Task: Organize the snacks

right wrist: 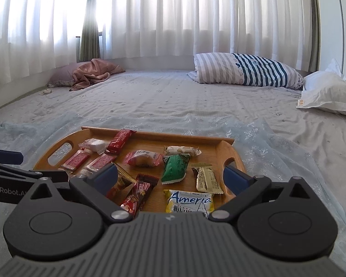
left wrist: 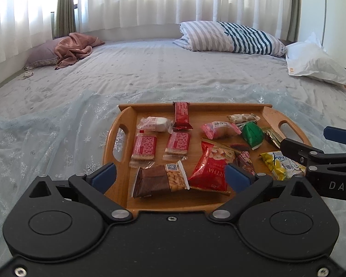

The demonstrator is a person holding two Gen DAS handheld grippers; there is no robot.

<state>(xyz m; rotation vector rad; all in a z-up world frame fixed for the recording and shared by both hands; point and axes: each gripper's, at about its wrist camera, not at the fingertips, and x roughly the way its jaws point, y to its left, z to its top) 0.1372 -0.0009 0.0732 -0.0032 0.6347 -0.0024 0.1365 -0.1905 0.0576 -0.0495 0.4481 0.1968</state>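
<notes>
Snacks crowd tray; bed around lies open.

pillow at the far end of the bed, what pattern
Stripes: grey-and-white on one part, dark teal-and-white on the other. The striped pillow shows best in the right wrist view.

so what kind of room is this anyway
Most likely a bedroom. A wide bed fills the view, with a striped pillow and a white pillow at its far side, and sheer curtains hang behind it. The snack tray sits on the bedspread.
</notes>
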